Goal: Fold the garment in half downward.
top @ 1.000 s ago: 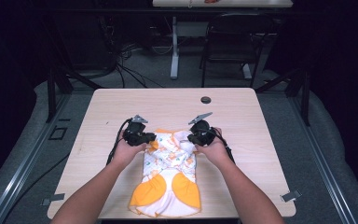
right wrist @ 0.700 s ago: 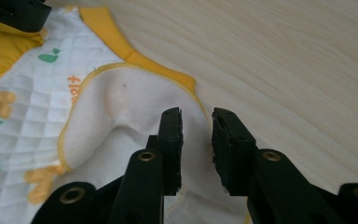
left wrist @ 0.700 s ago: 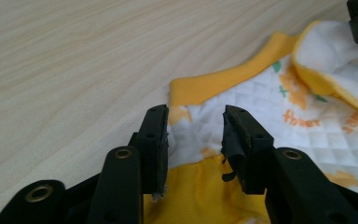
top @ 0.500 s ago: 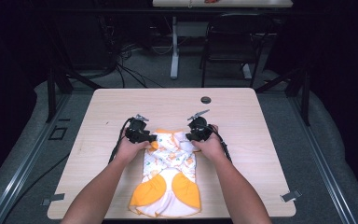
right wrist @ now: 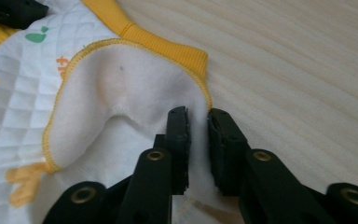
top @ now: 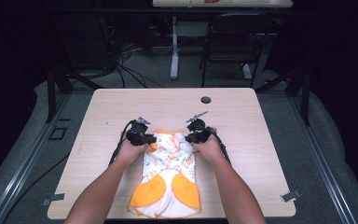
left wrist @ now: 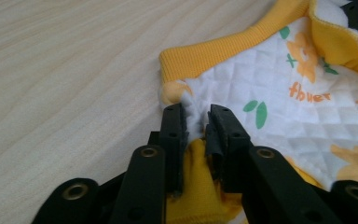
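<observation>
My left gripper point(top: 144, 137) and right gripper point(top: 196, 135) each pinch the far corners of a quilted white garment point(top: 168, 179) with ribbed yellow trim, lying near-centre on the pale wooden desk point(top: 261, 140).

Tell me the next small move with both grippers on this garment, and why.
Probably lift both together: the left gripper and right gripper each pinch a far corner of the garment, which lies rumpled on the table.

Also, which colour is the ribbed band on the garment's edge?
The ribbed band is yellow-orange; the left gripper view shows it best.
</observation>
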